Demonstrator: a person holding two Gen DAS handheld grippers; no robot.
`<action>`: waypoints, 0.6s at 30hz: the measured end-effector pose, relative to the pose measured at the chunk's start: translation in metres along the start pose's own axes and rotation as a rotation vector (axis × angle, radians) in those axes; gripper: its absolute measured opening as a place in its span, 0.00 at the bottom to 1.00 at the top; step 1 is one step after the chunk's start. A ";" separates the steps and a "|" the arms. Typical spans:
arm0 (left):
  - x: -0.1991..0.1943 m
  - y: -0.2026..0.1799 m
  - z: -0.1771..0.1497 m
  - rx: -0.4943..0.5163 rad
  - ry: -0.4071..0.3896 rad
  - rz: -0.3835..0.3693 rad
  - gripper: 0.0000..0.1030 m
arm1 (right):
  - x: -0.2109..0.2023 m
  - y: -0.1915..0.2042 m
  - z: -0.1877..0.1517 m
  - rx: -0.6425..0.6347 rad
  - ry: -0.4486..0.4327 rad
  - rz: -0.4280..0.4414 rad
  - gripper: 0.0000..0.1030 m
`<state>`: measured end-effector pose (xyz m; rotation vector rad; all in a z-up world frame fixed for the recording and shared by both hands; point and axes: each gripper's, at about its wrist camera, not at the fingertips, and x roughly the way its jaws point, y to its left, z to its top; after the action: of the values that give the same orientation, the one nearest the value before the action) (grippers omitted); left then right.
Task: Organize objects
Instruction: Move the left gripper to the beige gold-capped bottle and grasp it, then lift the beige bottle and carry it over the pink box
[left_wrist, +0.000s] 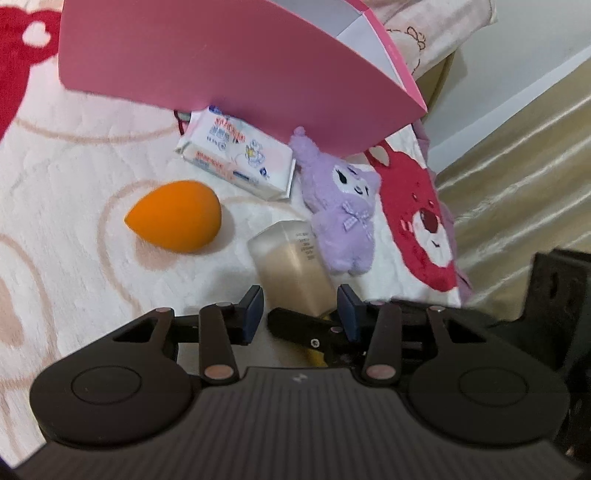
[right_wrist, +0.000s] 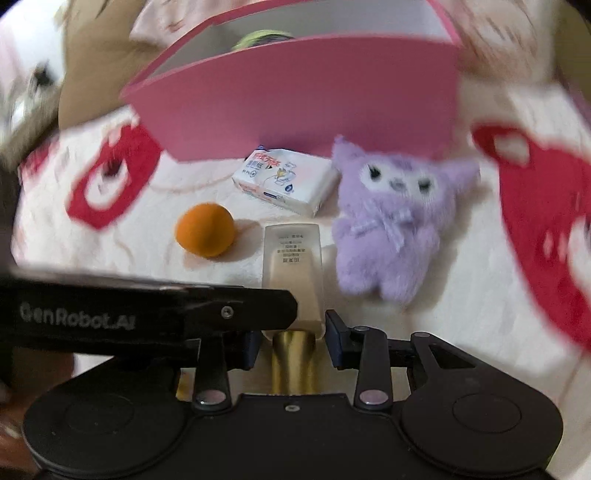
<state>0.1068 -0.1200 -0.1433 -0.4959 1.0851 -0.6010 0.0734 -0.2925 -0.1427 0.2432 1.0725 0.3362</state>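
Note:
A frosted foundation bottle (left_wrist: 295, 264) with a gold cap lies on the white blanket; it also shows in the right wrist view (right_wrist: 293, 266). My right gripper (right_wrist: 291, 338) stands around its gold cap end, jaws close to it; contact is unclear. My left gripper (left_wrist: 301, 312) is open, with the bottle's lower end and the other gripper's black finger between its pads. An orange makeup sponge (left_wrist: 175, 218), a tissue pack (left_wrist: 238, 155) and a purple plush (left_wrist: 341, 214) lie nearby. A pink box (left_wrist: 229, 70) stands behind them.
The blanket (left_wrist: 74, 184) has red bear patches (left_wrist: 421, 210). The bed edge and a pale floor are at the right in the left wrist view. In the right wrist view the pink box (right_wrist: 303, 96) is open with something green inside (right_wrist: 262, 38).

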 end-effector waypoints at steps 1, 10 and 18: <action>-0.001 0.001 0.000 -0.012 0.007 -0.003 0.44 | 0.000 -0.004 -0.002 0.048 0.011 0.037 0.39; 0.006 0.006 -0.010 -0.015 0.017 0.005 0.42 | 0.004 0.008 -0.014 -0.029 -0.004 0.021 0.39; -0.014 -0.001 -0.009 -0.020 0.031 -0.001 0.41 | -0.013 0.029 -0.015 -0.118 -0.019 -0.033 0.39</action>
<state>0.0939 -0.1126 -0.1368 -0.5055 1.1211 -0.6009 0.0502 -0.2707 -0.1288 0.1228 1.0329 0.3651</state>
